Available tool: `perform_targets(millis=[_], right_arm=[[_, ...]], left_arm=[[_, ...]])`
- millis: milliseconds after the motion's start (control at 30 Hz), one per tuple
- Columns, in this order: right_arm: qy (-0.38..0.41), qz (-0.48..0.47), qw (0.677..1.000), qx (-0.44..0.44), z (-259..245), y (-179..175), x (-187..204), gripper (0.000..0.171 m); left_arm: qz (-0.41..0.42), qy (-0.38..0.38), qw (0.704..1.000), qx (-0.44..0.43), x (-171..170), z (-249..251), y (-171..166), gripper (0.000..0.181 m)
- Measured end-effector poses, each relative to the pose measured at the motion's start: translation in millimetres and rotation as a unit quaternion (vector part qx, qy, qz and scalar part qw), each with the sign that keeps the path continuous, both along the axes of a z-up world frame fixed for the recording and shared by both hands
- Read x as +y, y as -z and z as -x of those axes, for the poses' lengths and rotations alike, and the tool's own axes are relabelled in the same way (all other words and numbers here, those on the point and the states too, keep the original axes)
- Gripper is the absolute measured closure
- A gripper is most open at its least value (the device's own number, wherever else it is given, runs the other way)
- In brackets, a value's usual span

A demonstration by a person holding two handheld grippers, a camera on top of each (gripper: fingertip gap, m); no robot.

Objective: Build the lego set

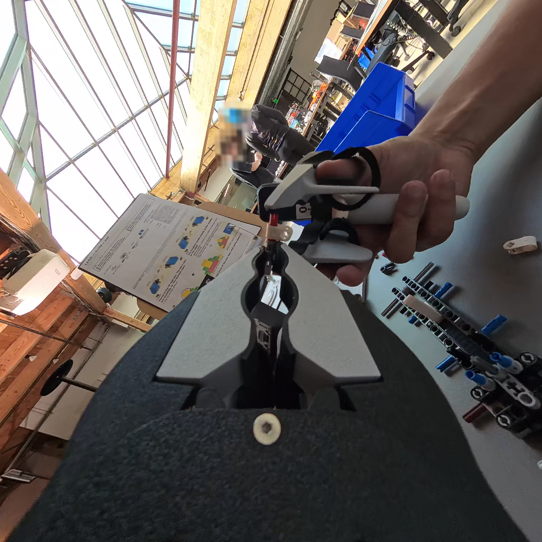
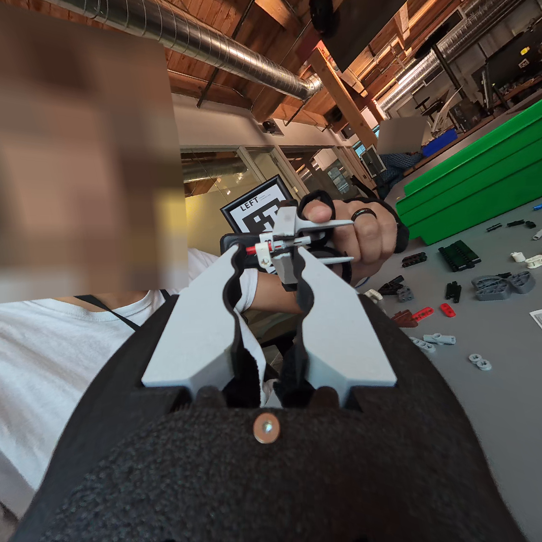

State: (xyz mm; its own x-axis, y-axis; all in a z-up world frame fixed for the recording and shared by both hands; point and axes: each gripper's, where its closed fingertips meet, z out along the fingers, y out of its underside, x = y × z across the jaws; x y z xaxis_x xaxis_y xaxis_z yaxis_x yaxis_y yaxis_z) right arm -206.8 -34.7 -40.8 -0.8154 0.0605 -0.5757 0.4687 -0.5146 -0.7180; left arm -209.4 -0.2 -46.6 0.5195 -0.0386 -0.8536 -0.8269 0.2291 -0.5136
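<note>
Black frame assembly (image 1: 511,390) cut by right edge; small white-red piece (image 2: 268,249) details unclear.

Right claw (image 2: 268,253) parted, tips flanking left claw's (image 2: 281,249) red-axle piece (image 2: 265,249).

Grey wavy-edged jaws on black textured bodies; white T-shirt (image 2: 52,346), black ring (image 2: 363,213).

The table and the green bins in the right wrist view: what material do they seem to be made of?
The table looks like a smooth matte grey laminate or painted board: even colour, no grain, soft reflections. I cannot tell which. The green bins look like moulded plastic: saturated uniform colour, slight gloss and stepped, stacked rims.
</note>
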Motion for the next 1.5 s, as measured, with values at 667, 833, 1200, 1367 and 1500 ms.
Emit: perform_targets(millis=[667,833,1200,1367,1500], right_arm=[[-0.004,0.031,0.999,-0.025,5.7,-0.5,4.0,0.139],[-0.002,0.033,0.999,-0.034,7.9,1.9,5.0,0.145],[0.018,-0.012,1.000,-0.002,5.4,1.2,1.9,0.152],[0.002,-0.006,1.000,-0.013,3.7,0.8,0.7,0.153],[-0.005,0.021,0.999,-0.023,5.6,1.5,2.5,0.154]], left_arm=[[0.003,0.009,1.000,0.003,-2.8,-1.6,-1.4,0.178],[0.003,-0.004,1.000,0.020,-1.3,1.4,0.9,0.177],[0.017,-0.003,1.000,-0.005,-3.6,-0.2,-0.4,0.178],[0.012,-0.014,1.000,0.011,-4.7,-1.0,-0.3,0.179],[0.013,-0.026,0.999,0.016,-3.5,1.0,0.9,0.179]])
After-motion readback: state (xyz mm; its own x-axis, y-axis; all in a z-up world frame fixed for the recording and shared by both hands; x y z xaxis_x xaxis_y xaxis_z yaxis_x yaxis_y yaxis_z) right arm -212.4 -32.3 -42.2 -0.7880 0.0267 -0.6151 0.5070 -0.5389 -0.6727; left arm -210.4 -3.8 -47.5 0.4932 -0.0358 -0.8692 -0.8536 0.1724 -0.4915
